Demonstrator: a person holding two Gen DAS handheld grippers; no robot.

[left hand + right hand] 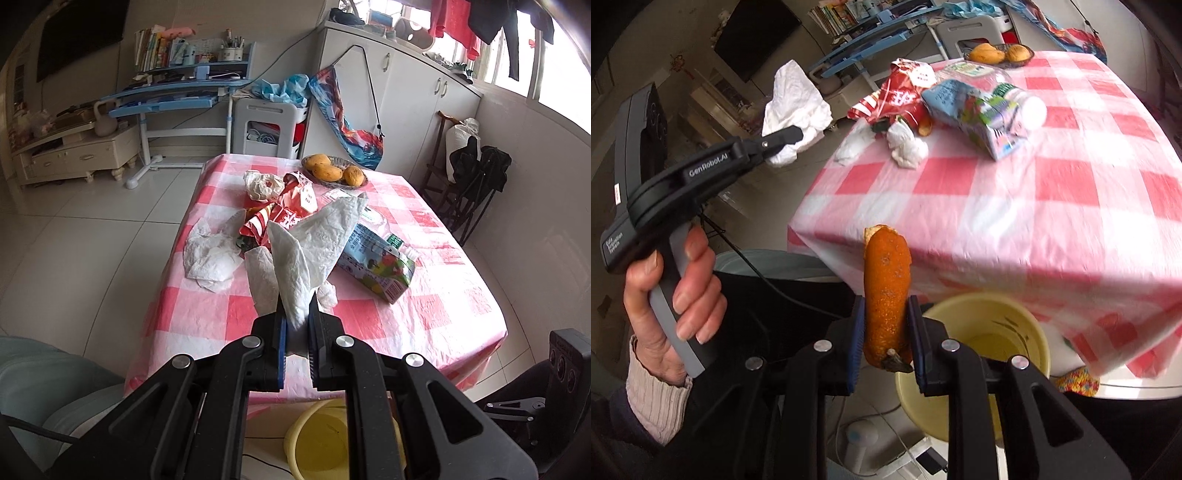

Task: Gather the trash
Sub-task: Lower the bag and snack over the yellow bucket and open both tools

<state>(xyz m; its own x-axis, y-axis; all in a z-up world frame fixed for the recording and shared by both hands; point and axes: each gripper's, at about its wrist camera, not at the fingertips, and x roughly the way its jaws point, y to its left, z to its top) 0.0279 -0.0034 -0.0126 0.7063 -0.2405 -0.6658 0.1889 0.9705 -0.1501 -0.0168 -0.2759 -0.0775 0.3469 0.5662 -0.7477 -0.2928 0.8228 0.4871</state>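
My left gripper (297, 314) is shut on a white paper tissue (317, 243) and holds it above the near edge of the checked table (424, 306); it also shows in the right wrist view (792, 136), with the tissue (794, 99) hanging from it. My right gripper (886, 314) is shut on an orange fruit peel (886, 291), held off the table's near corner and beside a yellow bin (990, 332). The yellow bin (321, 439) stands on the floor below the table edge. More trash lies on the table: a red snack wrapper (280, 218), crumpled tissues (210, 258), a drink carton (376, 266).
A plate of mangoes (334, 170) stands at the table's far end. A plastic bottle (1015, 99) lies by the carton. A grey chair (40, 391) is at the left, a blue desk (173, 96) and white cabinets (406, 96) behind.
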